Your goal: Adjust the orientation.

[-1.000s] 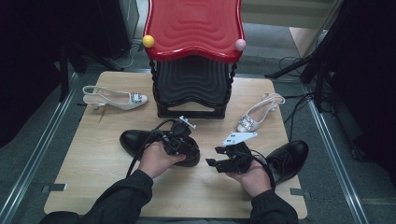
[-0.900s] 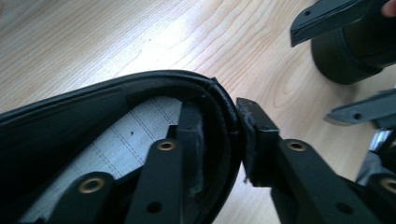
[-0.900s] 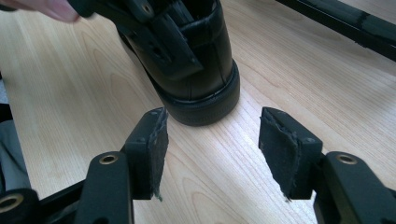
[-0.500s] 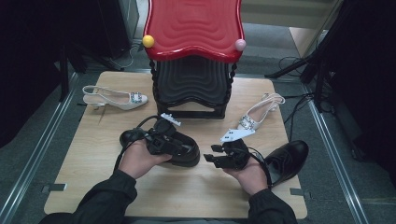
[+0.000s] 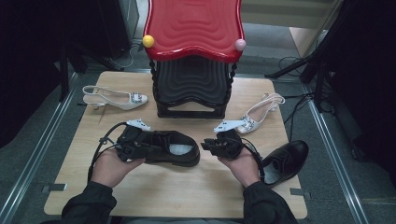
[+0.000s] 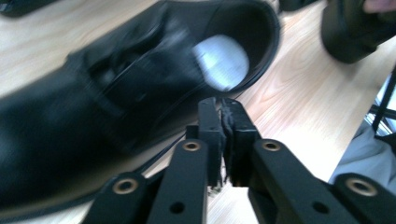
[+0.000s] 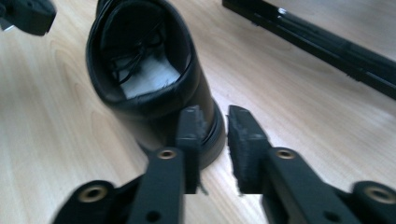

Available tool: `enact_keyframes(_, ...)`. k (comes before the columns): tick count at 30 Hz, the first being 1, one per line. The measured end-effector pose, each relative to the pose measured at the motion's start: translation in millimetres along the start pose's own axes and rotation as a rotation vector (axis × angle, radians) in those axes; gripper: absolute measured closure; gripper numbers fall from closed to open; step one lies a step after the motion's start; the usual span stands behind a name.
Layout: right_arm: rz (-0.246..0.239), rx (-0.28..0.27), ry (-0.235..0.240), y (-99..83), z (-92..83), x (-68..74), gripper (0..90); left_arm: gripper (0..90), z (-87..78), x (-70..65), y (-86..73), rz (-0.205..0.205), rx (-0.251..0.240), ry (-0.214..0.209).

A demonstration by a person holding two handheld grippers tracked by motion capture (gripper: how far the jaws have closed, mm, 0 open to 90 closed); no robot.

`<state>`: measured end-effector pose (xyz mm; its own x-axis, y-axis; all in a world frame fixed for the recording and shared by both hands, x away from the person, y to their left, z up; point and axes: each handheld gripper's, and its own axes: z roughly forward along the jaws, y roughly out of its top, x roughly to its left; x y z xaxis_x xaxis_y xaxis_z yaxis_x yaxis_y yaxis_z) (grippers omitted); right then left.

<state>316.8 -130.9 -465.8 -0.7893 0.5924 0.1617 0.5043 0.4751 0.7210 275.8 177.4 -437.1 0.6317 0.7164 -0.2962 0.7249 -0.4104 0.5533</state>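
While your left tongs sit at the toe end of the black leather shoe near the middle of the desk, their jaws have just been closing and now stand pressed together; in the left gripper view something thin and dark is pinched between the pads, perhaps a lace, though the blur leaves that unsure. That shoe lies on its sole, lengthwise across the desk in front of you, its opening with the pale insole turned toward your right hand. Your right tongs point at the shoe's heel from just beside it; their jaws have also just been closing and now stand narrow, with a slim gap left. In the right gripper view the heel sits just ahead of the left pad, and you cannot tell whether that pad touches it; nothing lies between the 2 pads. The 2nd black shoe rests at the desk's right edge, just behind your right wrist. 2 white heeled sandals lie farther back, 1 at the left and 1 at the right, either side of the black stand that carries a red wavy top.
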Motion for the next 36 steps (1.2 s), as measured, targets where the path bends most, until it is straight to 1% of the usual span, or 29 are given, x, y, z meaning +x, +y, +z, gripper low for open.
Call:
enact_keyframes(1, 0.002, -0.004, -0.006, 1.9, 0.7, -0.3, 82.3, 89.9, -0.4, 3.3, -2.7, -0.006, 0.001, 0.004)
enact_keyframes(2, 0.007, -0.009, -0.003, 3.9, 1.3, -0.8, 86.6, 90.0, -0.4, 3.3, -2.7, -0.006, 0.001, 0.004)
enact_keyframes(3, 0.007, -0.009, -0.003, 3.9, 1.3, -0.8, 86.6, 90.0, -0.9, 5.8, -5.1, -0.018, 0.004, 0.006)
enact_keyframes(4, 0.014, -0.012, -0.005, 8.2, 3.7, -1.9, 90.0, 90.0, -1.7, 11.1, -9.3, -0.031, 0.002, 0.012)
enact_keyframes(5, 0.021, -0.012, -0.002, 9.3, 5.2, -2.4, 90.0, 90.0, -1.9, 13.9, -11.1, -0.041, 0.001, 0.018)
enact_keyframes(6, 0.029, -0.004, 0.002, 10.9, 8.1, -3.9, 90.0, 90.0, -2.0, 16.7, -12.6, -0.045, -0.002, 0.019)
enact_keyframes(8, 0.036, 0.012, 0.008, 13.0, 14.7, -5.0, 90.0, 90.0, -1.9, 24.4, -16.6, -0.062, 0.001, 0.035)
enact_keyframes(9, 0.036, 0.012, 0.008, 13.0, 14.7, -5.0, 90.0, 90.0, -1.9, 24.4, -16.6, -0.062, 0.001, 0.035)
enact_keyframes(10, 0.035, 0.019, 0.011, 13.7, 17.9, -4.9, 90.0, 90.0, -1.5, 28.6, -19.1, -0.059, 0.003, 0.046)
enact_keyframes(12, 0.011, 0.036, 0.006, 15.2, 24.7, -3.2, 90.0, 90.0, 0.5, 32.1, -21.9, -0.059, 0.006, 0.072)
enact_keyframes(13, -0.002, 0.045, 0.004, 16.2, 28.0, -1.9, 90.0, 90.0, 2.8, 35.8, -23.6, -0.068, 0.005, 0.076)
enact_keyframes(14, -0.005, 0.045, 0.009, 16.6, 29.2, -1.2, 90.0, 90.0, 4.2, 37.7, -24.1, -0.072, 0.006, 0.071)
enact_keyframes(15, -0.009, 0.05, 0.009, 17.1, 29.9, -0.3, 90.0, 90.0, 6.4, 40.3, -24.6, -0.069, 0.012, 0.074)
enact_keyframes(16, -0.025, 0.052, -0.002, 17.4, 30.4, 0.9, 90.0, 90.0, 7.8, 41.2, -24.7, -0.07, 0.018, 0.072)
enact_keyframes(19, -0.021, 0.052, 0.003, 17.3, 30.3, 0.7, 90.0, 90.0, 12.0, 42.6, -23.9, -0.069, 0.025, 0.073)
enact_keyframes(20, -0.014, 0.055, 0.011, 16.8, 29.9, 0.8, 90.0, 90.0, 14.8, 43.2, -22.8, -0.068, 0.033, 0.069)
enact_keyframes(23, -0.018, 0.062, 0.011, 15.8, 28.5, 2.9, 90.0, 90.0, 15.7, 44.3, -21.5, -0.069, 0.034, 0.064)
enact_keyframes(26, -0.02, 0.067, 0.032, 13.4, 26.8, 5.0, 90.0, 90.0, 15.2, 45.5, -21.3, -0.071, 0.036, 0.06)
enact_keyframes(28, -0.015, 0.076, 0.049, 12.0, 25.4, 6.4, 90.0, 90.0, 15.6, 47.0, -20.9, -0.074, 0.037, 0.049)
enact_keyframes(30, -0.022, 0.079, 0.055, 10.5, 24.1, 8.7, 90.0, 90.0, 16.2, 48.2, -20.1, -0.074, 0.041, 0.038)
enact_keyframes(31, -0.017, 0.082, 0.058, 9.7, 23.4, 9.9, 90.0, 90.0, 16.4, 48.7, -19.6, -0.07, 0.041, 0.022)
enact_keyframes(32, -0.02, 0.082, 0.062, 8.9, 22.9, 10.5, 90.0, 90.0, 17.3, 48.2, -19.2, -0.06, 0.04, 0.016)
enact_keyframes(35, -0.015, 0.083, 0.07, 6.5, 21.2, 12.7, 90.0, 90.0, 18.4, 48.5, -17.0, -0.038, 0.047, 0.019)
enact_keyframes(36, -0.009, 0.085, 0.075, 5.5, 20.6, 13.7, 90.0, 90.0, 18.7, 49.3, -16.6, -0.042, 0.046, 0.014)
